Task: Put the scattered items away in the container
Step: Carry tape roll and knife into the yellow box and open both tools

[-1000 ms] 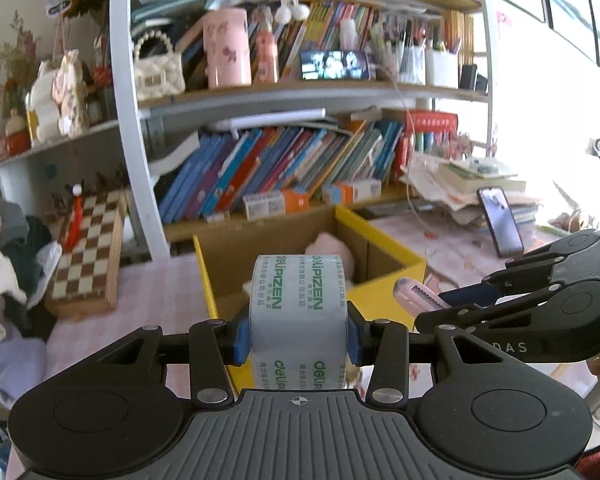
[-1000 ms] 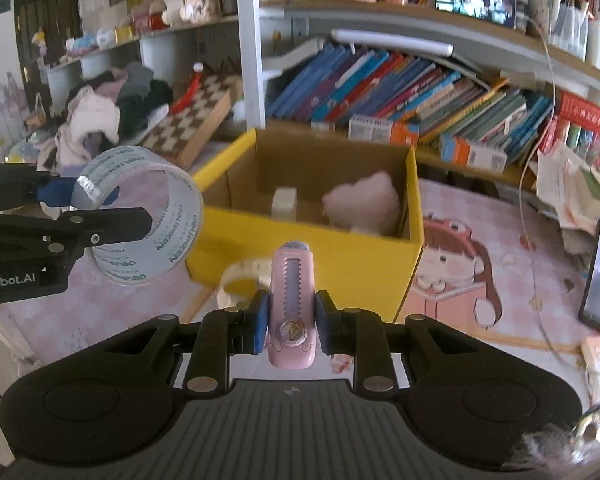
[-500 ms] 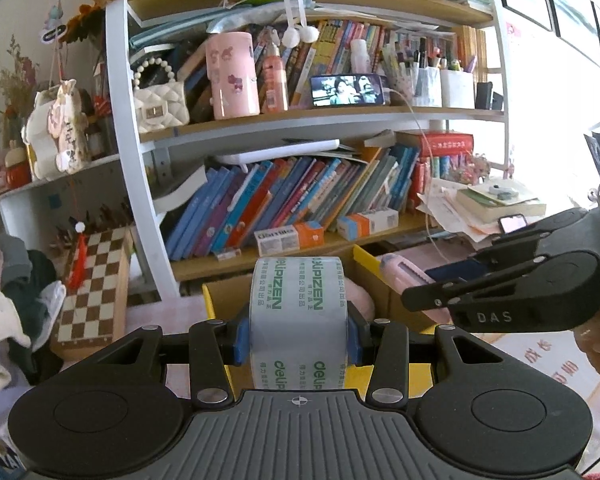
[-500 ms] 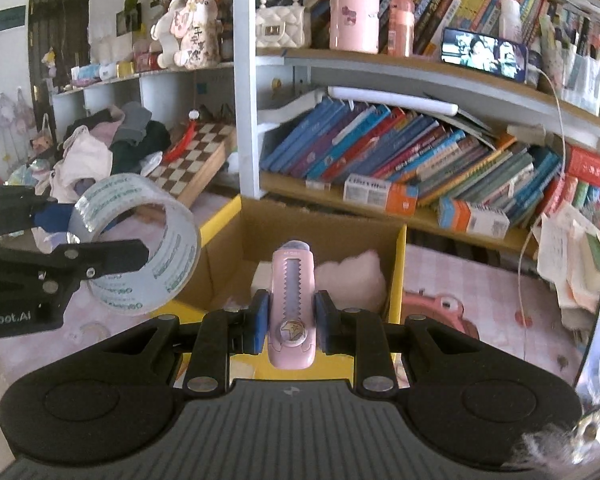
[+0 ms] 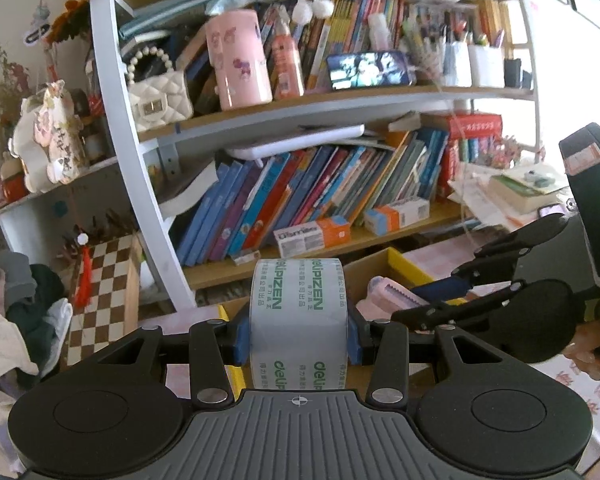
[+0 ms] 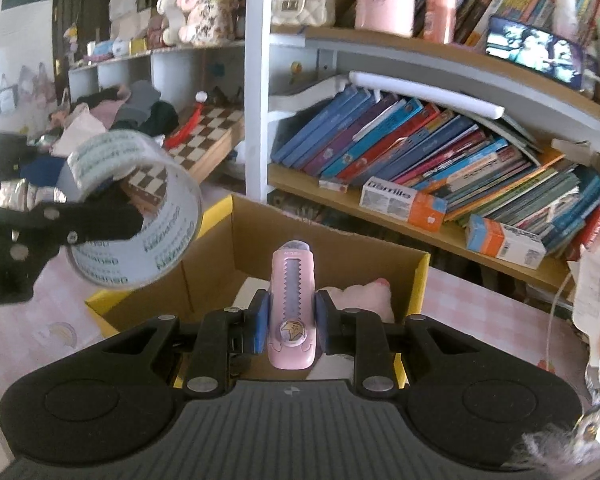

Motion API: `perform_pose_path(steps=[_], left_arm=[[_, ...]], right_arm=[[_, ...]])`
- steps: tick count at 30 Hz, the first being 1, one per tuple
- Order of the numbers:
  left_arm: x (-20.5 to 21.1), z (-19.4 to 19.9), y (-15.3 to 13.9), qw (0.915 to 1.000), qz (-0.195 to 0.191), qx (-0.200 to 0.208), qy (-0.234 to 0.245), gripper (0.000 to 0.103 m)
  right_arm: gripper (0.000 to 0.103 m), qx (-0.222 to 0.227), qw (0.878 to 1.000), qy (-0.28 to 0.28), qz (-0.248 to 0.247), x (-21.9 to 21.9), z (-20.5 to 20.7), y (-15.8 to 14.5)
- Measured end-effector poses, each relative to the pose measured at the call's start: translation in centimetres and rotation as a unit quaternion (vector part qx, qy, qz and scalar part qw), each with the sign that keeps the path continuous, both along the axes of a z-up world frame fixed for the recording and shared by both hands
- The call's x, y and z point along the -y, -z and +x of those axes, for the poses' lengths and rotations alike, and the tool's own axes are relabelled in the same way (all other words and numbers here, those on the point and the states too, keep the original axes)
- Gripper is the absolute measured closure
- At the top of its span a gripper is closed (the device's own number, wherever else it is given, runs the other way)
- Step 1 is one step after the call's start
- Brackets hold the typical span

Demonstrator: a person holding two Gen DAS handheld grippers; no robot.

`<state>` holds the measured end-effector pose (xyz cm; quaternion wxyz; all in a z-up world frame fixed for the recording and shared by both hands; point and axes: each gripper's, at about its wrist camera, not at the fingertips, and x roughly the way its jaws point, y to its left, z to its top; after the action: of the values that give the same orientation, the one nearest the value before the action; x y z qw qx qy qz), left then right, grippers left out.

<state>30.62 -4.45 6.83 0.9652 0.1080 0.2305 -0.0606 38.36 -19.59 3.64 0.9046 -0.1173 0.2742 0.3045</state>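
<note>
My left gripper [image 5: 298,334] is shut on a roll of clear tape [image 5: 298,320] with green lettering, held in the air near the left rim of the yellow cardboard box [image 5: 409,270]. My right gripper [image 6: 291,320] is shut on a pink utility knife [image 6: 292,308], held above the near edge of the box [image 6: 421,276]. The tape roll [image 6: 136,208] hangs at the left in the right wrist view. The knife [image 5: 391,294] shows to the right in the left wrist view. A pink plush item [image 6: 363,296] and a white block [image 6: 252,292] lie inside the box.
A bookshelf [image 6: 419,152] full of books stands right behind the box. A chessboard [image 5: 100,280] leans at the left, beside a pile of clothes [image 5: 16,320]. Papers and books [image 5: 515,192] are stacked at the right. The table has a pink checked cover [image 6: 491,312].
Both grippers have risen and moved forward toward the box and shelf while holding their items. The box now sits lower and closer in both views.
</note>
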Motion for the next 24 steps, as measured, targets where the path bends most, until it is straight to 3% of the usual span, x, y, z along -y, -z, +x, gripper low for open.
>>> perform_pose_path(steps=[8,16,24], left_arm=[[0.1,5.6,1.7,0.9988,0.017,-0.045,-0.005,0.06],[0.4,10.9,4.4,0.9934,0.047,-0.104,-0.016,0.06],[0.3,14.1,7.1,0.9847,0.075,-0.154,-0.032,0.061]], right_arm=[[0.08,-0.032,0.996,-0.058,-0.061,-2.2,3.5,2.9],[0.08,-0.062,0.983,-0.126,-0.116,-4.5,6.0,5.2],[0.08,-0.085,0.976,-0.15,-0.135,-5.3,6.4,6.1]])
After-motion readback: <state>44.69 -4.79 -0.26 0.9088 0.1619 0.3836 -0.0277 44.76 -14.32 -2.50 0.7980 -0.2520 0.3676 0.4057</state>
